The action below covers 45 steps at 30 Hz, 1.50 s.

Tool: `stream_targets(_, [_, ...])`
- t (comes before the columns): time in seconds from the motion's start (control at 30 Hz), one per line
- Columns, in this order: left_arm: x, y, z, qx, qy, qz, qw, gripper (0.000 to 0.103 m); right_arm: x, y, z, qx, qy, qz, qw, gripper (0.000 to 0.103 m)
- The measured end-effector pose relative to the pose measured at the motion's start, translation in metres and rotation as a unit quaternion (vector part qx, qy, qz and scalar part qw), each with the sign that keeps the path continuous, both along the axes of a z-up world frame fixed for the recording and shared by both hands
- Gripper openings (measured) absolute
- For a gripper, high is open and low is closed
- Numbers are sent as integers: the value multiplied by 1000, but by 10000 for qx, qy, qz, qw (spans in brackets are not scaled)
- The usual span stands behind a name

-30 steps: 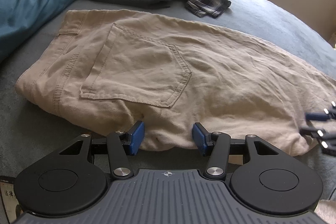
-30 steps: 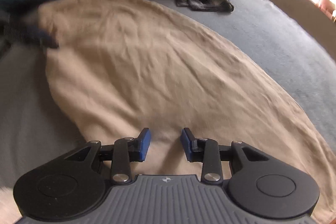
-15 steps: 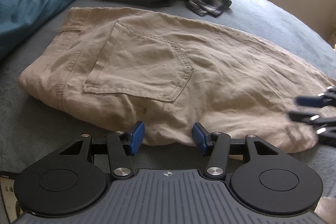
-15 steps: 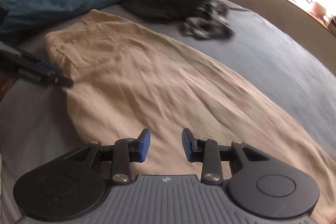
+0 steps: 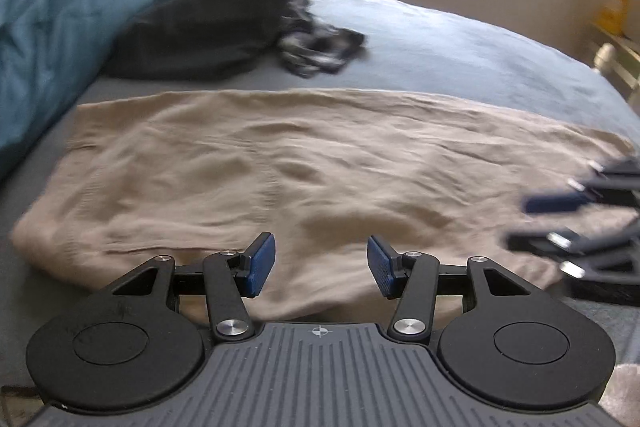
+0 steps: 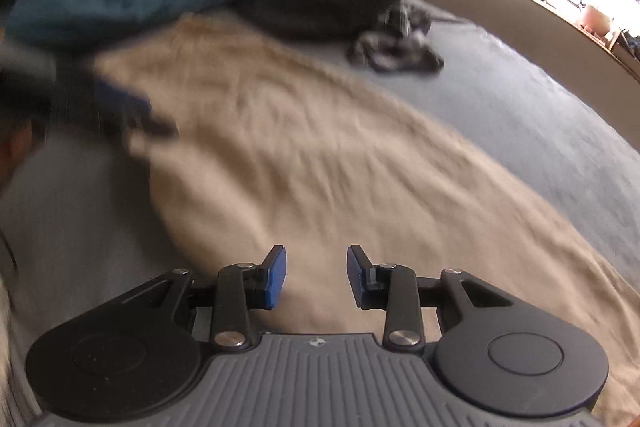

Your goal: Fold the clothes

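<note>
On the grey bed (image 5: 460, 43), the tan trousers (image 5: 320, 163) lie flat, spread lengthwise. I hold my left gripper (image 5: 321, 264) over their near edge, jaws spread, pinching nothing; my right gripper (image 6: 316, 275) hovers further along the cloth, also spread and empty. I judge both are placed to catch that edge. No readable writing; motion blur smears everything.

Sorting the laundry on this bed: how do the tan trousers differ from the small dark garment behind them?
The tan trousers lie spread flat across the bed; the small dark garment sits crumpled in a heap. The trousers are plain and far larger; the garment looks dark with pale patches, too blurred to read. Neither is held by a gripper.
</note>
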<state>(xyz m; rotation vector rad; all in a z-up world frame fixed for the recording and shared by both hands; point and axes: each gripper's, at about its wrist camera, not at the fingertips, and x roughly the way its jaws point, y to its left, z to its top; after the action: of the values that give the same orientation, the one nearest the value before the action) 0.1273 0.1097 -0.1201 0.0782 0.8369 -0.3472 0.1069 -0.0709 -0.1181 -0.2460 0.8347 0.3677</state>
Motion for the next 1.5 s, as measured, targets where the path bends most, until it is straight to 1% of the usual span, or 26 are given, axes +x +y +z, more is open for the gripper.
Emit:
stream_targets(0.07, [-2, -8, -11, 169, 91, -58, 9998, 51, 13, 11, -5, 137, 29, 11, 9999, 36])
stream_targets(0.13, [-7, -11, -22, 288, 122, -74, 9995, 51, 17, 20, -20, 102, 238, 122, 9996, 36])
stream_targets(0.17, [-11, -8, -23, 238, 118, -66, 9996, 52, 15, 23, -28, 18, 339, 207, 9992, 36])
stream_targets(0.27, [-17, 0, -27, 136, 119, 7, 9998, 57, -7, 21, -36, -184, 347, 434, 9983, 36])
stream_targets(0.53, [-23, 12, -38, -48, 177, 129, 9997, 60, 30, 26, -26, -40, 250, 319, 9992, 36])
stream_targets(0.7, [-24, 10, -38, -18, 160, 173, 9997, 60, 55, 30, -20, 65, 189, 231, 9995, 36])
stream_targets(0.73, [-24, 10, -38, -15, 159, 171, 9997, 60, 58, 28, -26, 19, 283, 185, 9994, 36])
stream_targets(0.77, [-24, 10, -39, -14, 163, 164, 9997, 60, 54, 24, -33, -57, 371, 148, 9992, 36])
stream_targets(0.83, [-24, 11, -40, -8, 150, 140, 9998, 60, 33, 9, -37, -64, 364, 137, 9992, 36])
stream_targets(0.9, [-25, 11, -41, 12, 132, 130, 9998, 60, 12, -6, -35, -80, 408, 102, 9991, 37])
stream_targets(1.03, [-25, 10, -41, 27, 131, 155, 9998, 61, -20, -41, -27, -187, 681, -241, 9972, 37])
stream_targets(1.1, [-25, 10, -41, 20, 151, 171, 9997, 61, -24, -53, -17, -289, 547, -356, 9975, 37])
stream_targets(1.17, [-25, 9, -41, 41, 167, 180, 9997, 61, -18, -64, -6, -322, 304, -485, 9978, 37])
stream_targets(1.27, [-24, 8, -40, 44, 220, 238, 9995, 61, 0, -90, -6, -362, 157, -819, 9959, 37])
stream_targets(1.33, [-24, 8, -41, 32, 237, 269, 9994, 61, -1, -108, -19, -691, 195, -1008, 9923, 37])
stream_targets(1.37, [-24, 8, -41, 31, 234, 271, 9994, 61, -6, -119, -28, -819, 299, -1114, 9899, 37])
stream_targets(1.43, [-25, 8, -41, 46, 217, 261, 9994, 61, -32, -144, -37, -705, 391, -1322, 9879, 37])
stream_targets(1.5, [-25, 8, -41, 49, 200, 256, 9995, 61, -57, -162, -38, -657, 551, -1546, 9843, 38])
